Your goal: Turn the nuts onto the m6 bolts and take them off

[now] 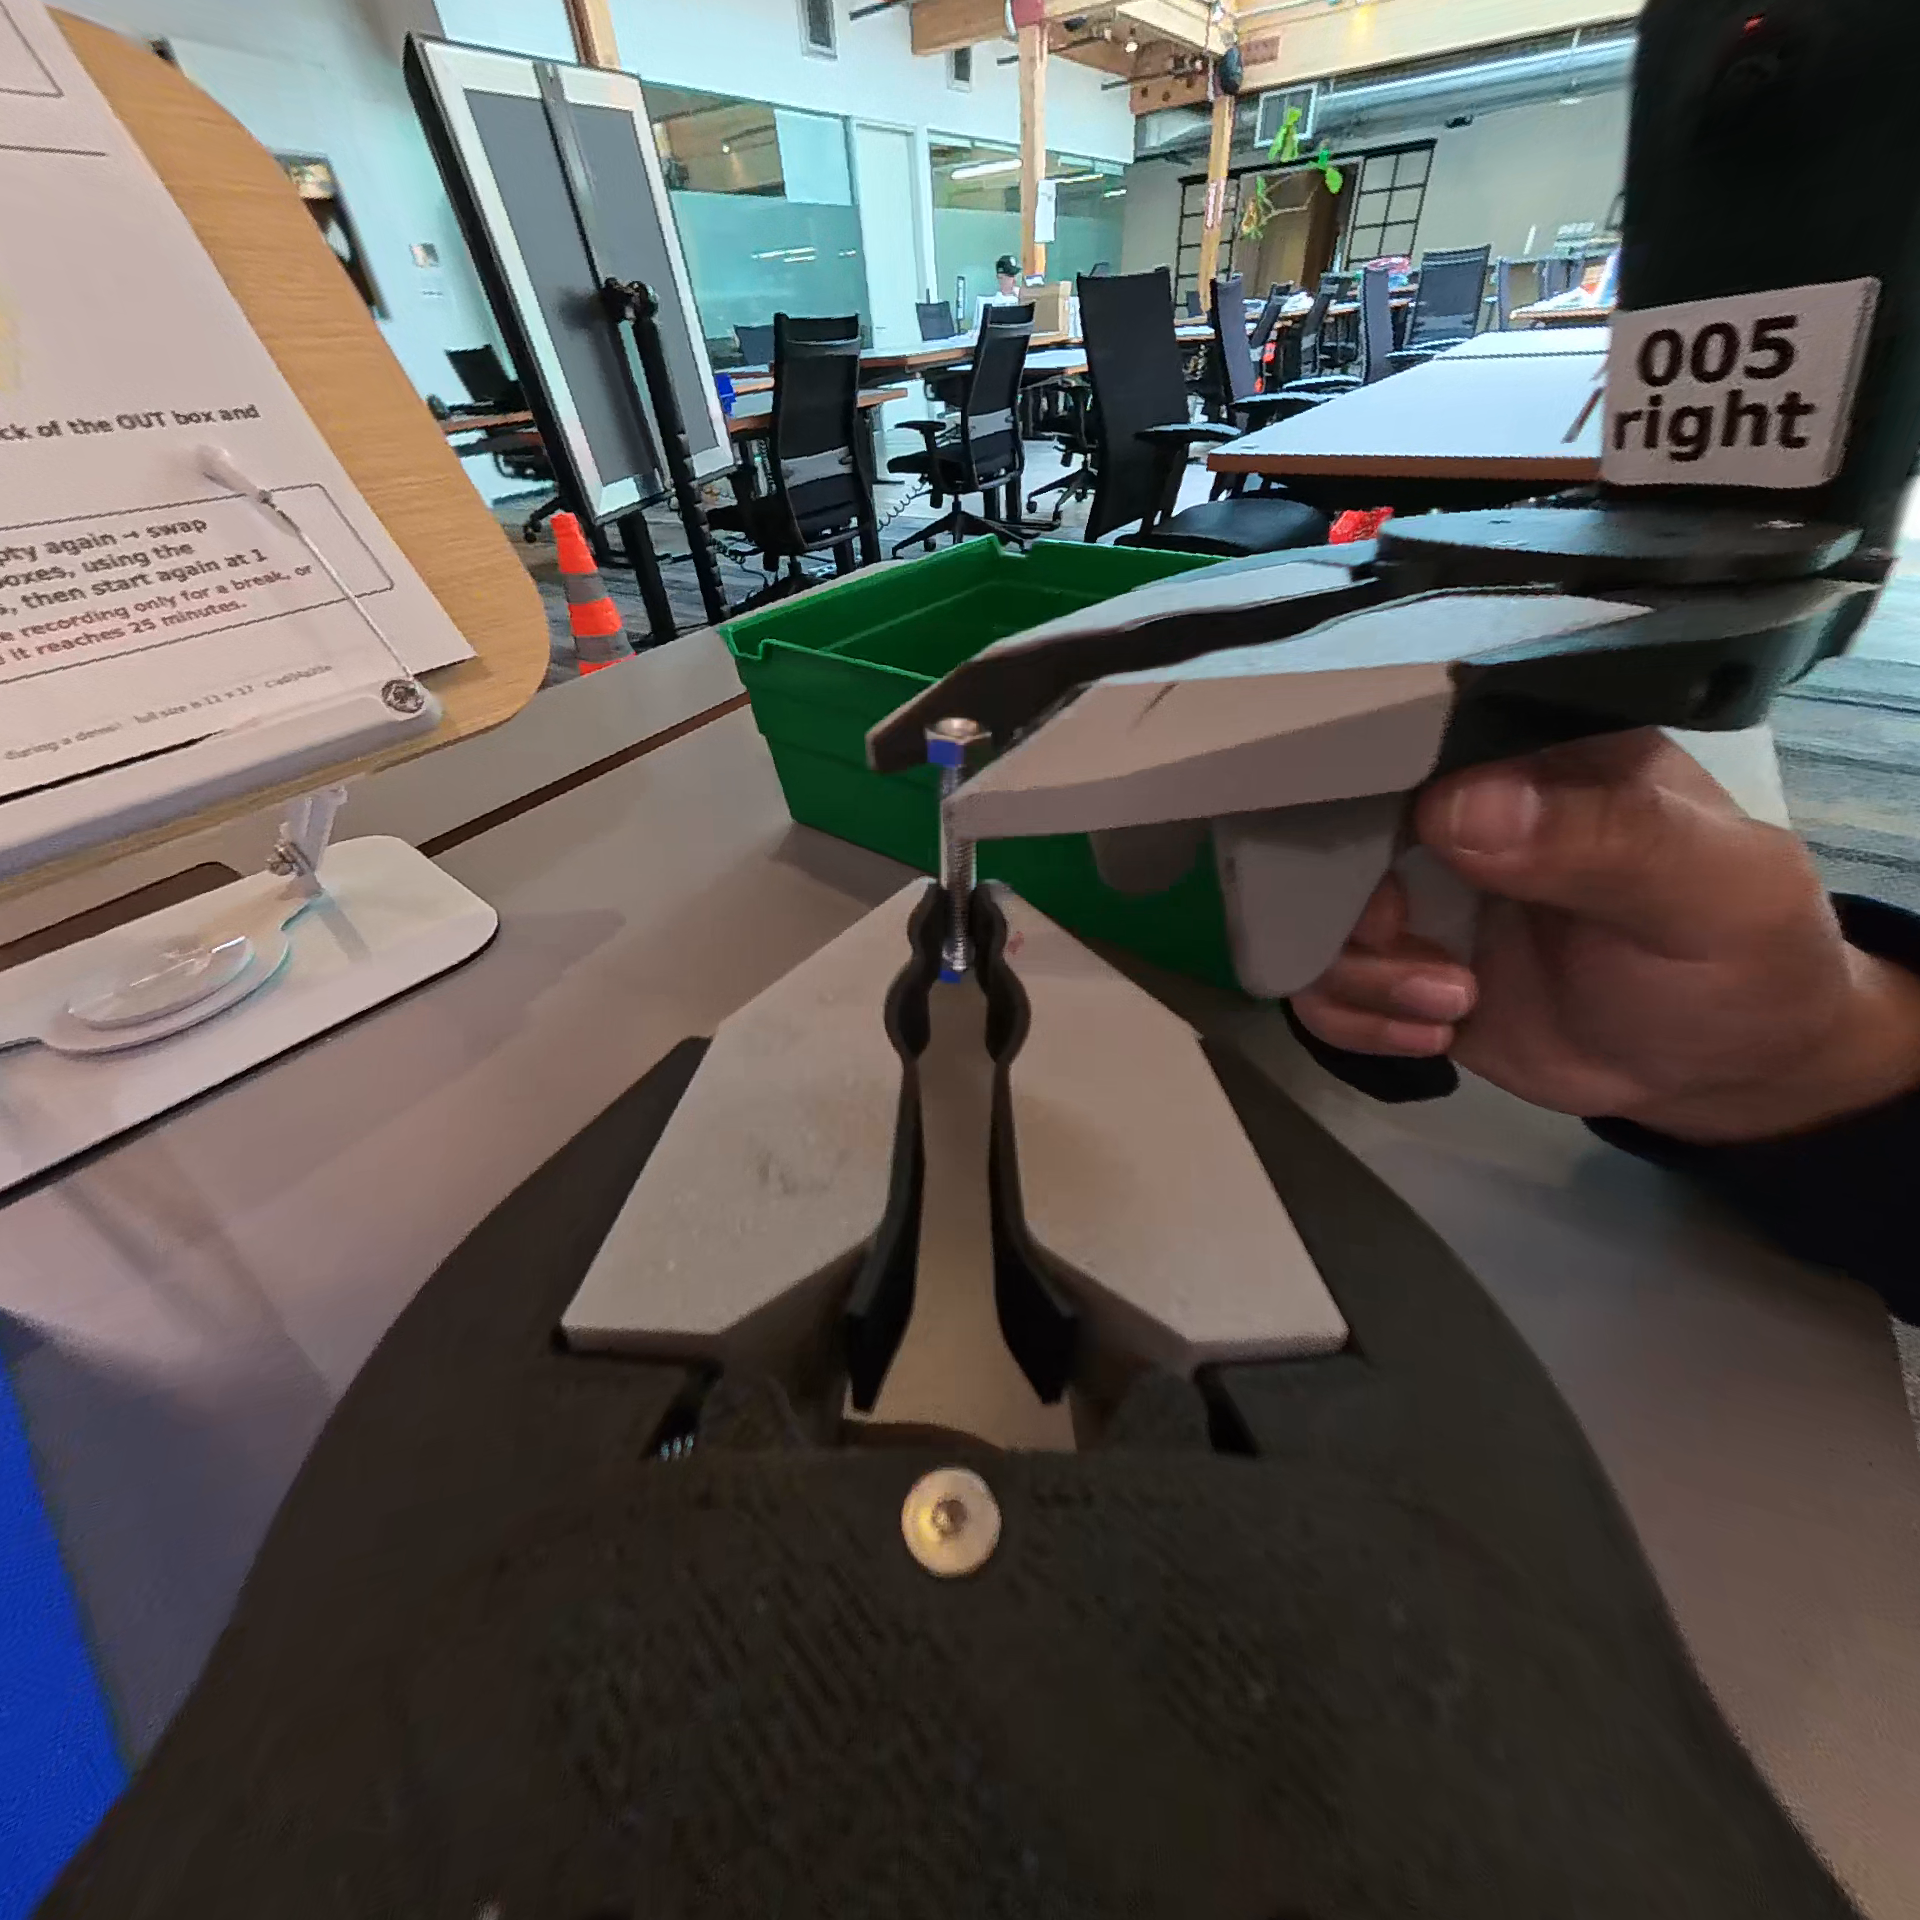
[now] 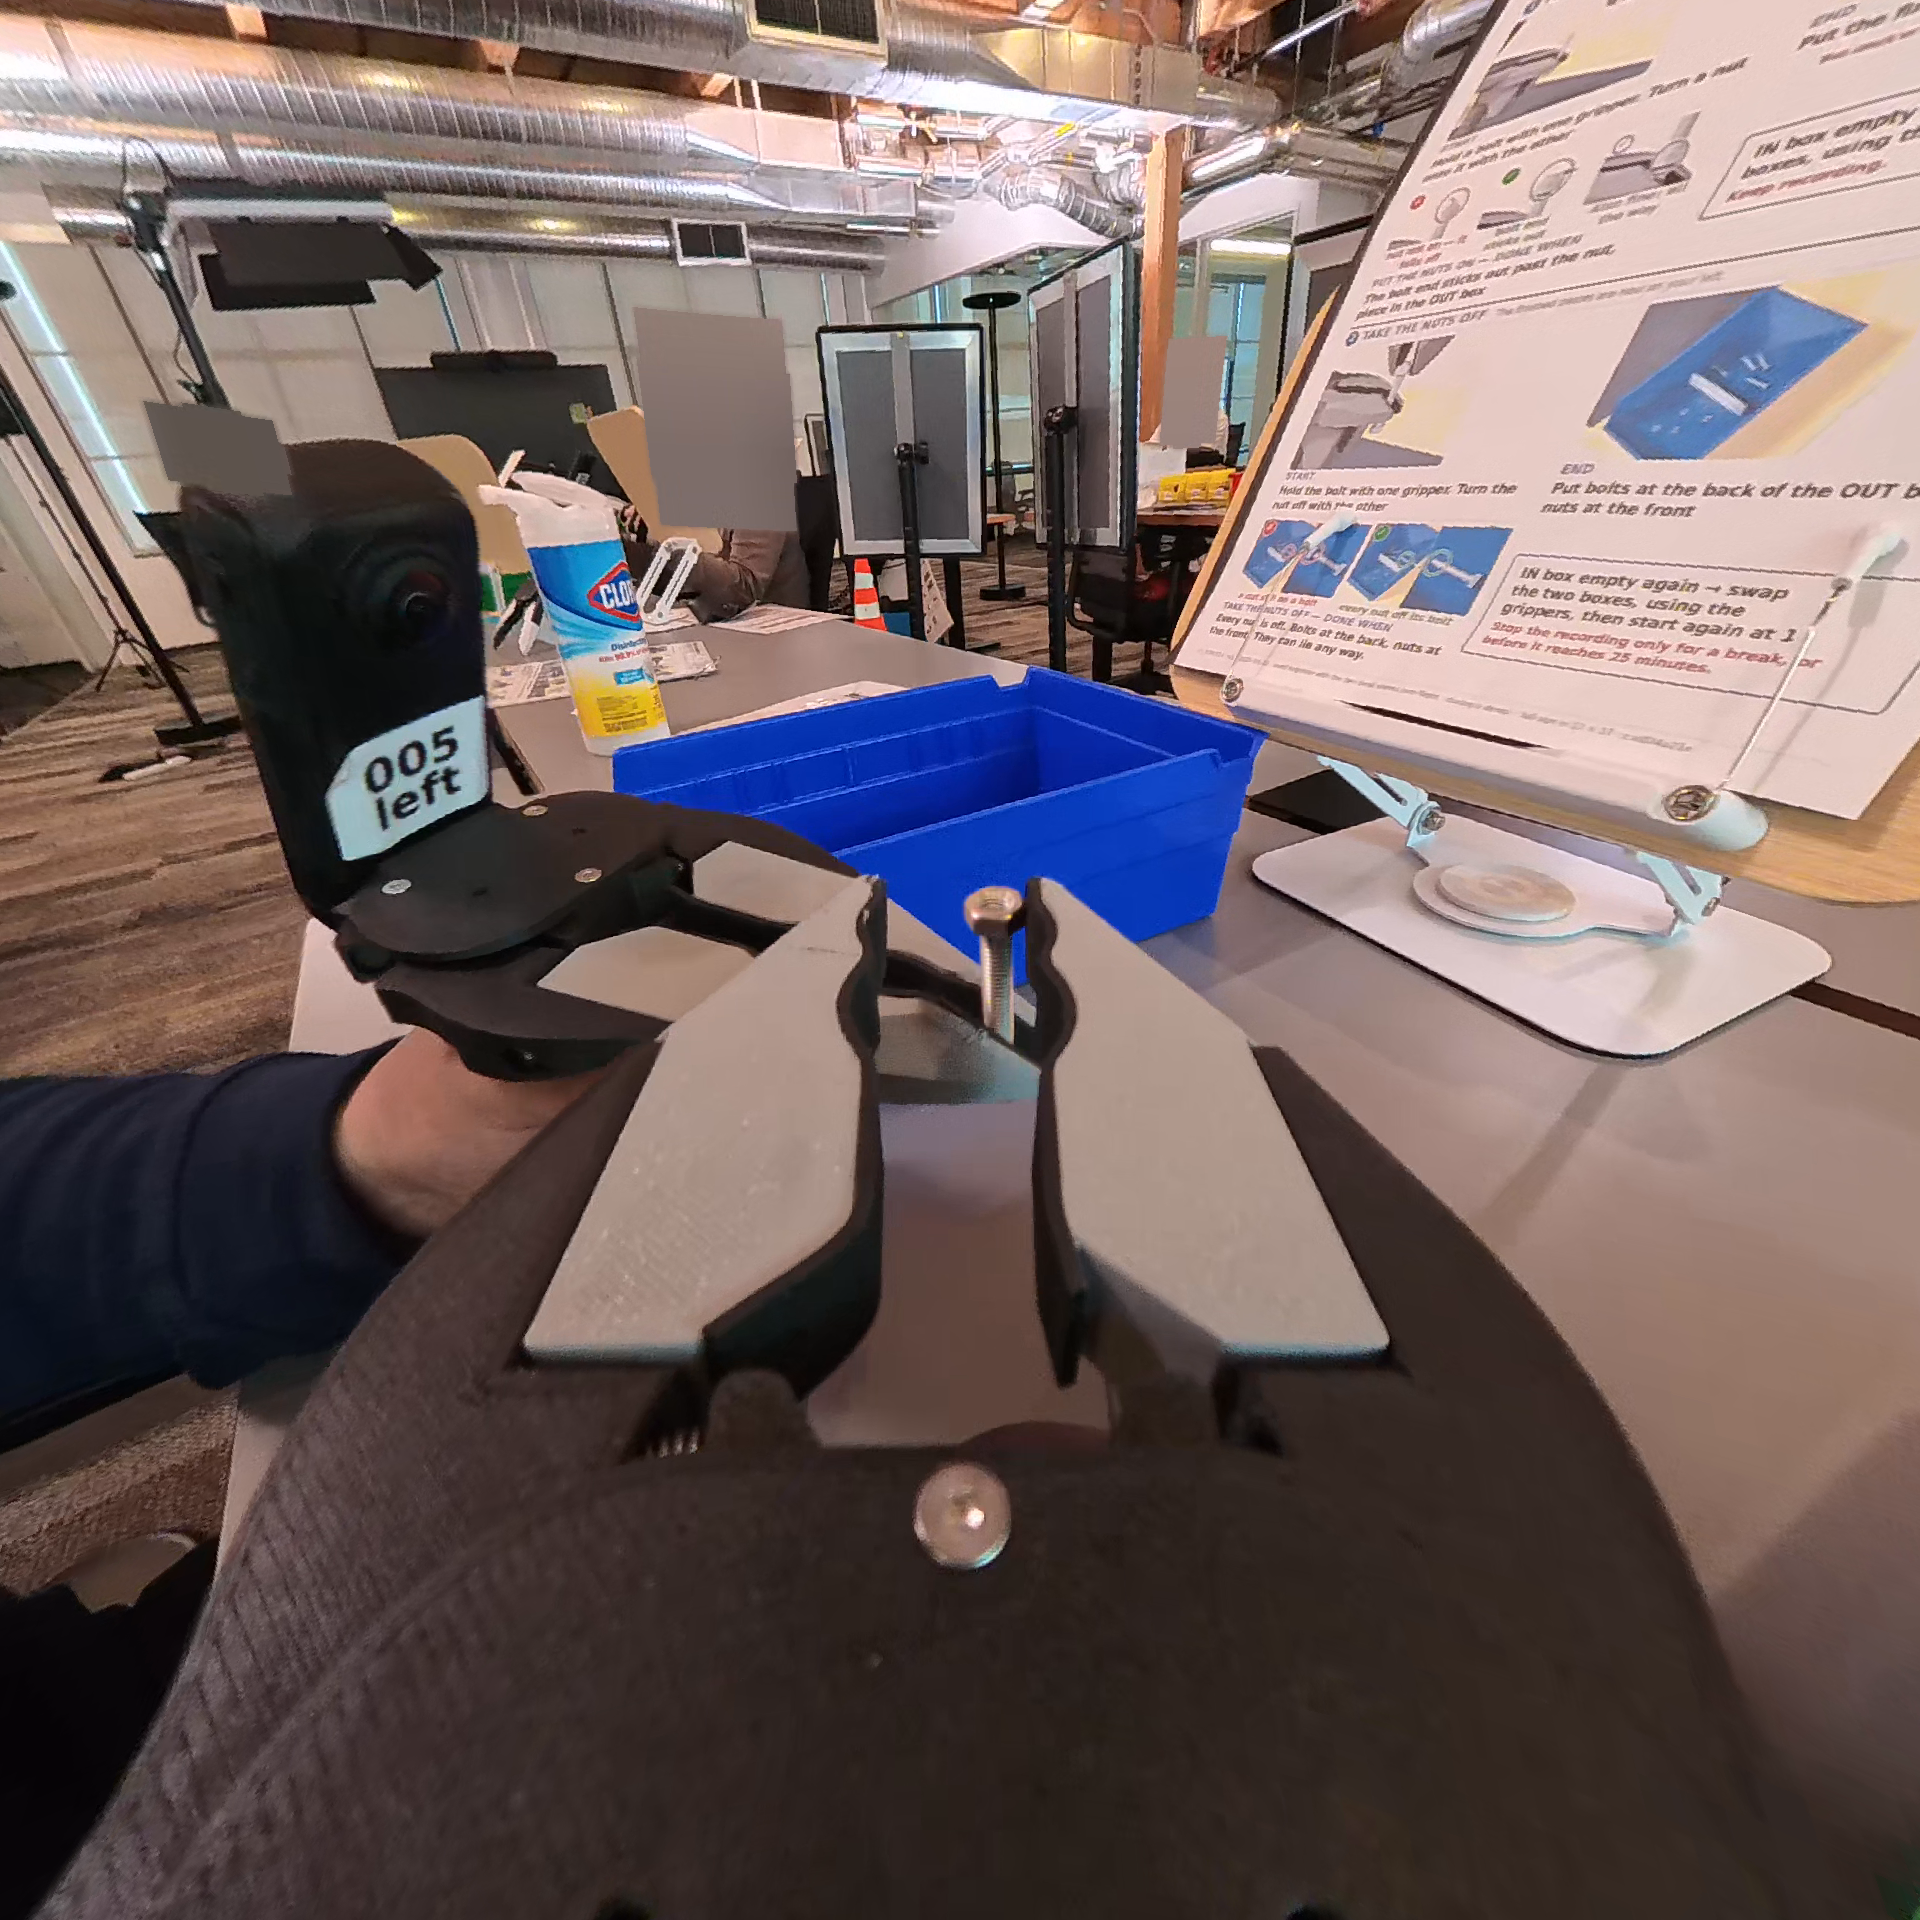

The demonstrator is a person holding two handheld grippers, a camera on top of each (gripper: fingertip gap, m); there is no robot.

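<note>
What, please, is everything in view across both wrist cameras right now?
bolt: one, silver, upright, shank clamped in the left gripper.
nut: one, silver, at the bolt's top, between the right gripper's fingers.
green bin: one, on the table behind the bolt.
blue bin: one, divided, on the table.
instruction sheet: one, white, on a wooden stand.
wipes canister: one, white, blue and yellow, far table edge.
traffic cone: one, orange, on the floor.
table: one, grey.
left gripper: grey and black.
right gripper: grey and black, fingers flanking the bolt's top.
</note>
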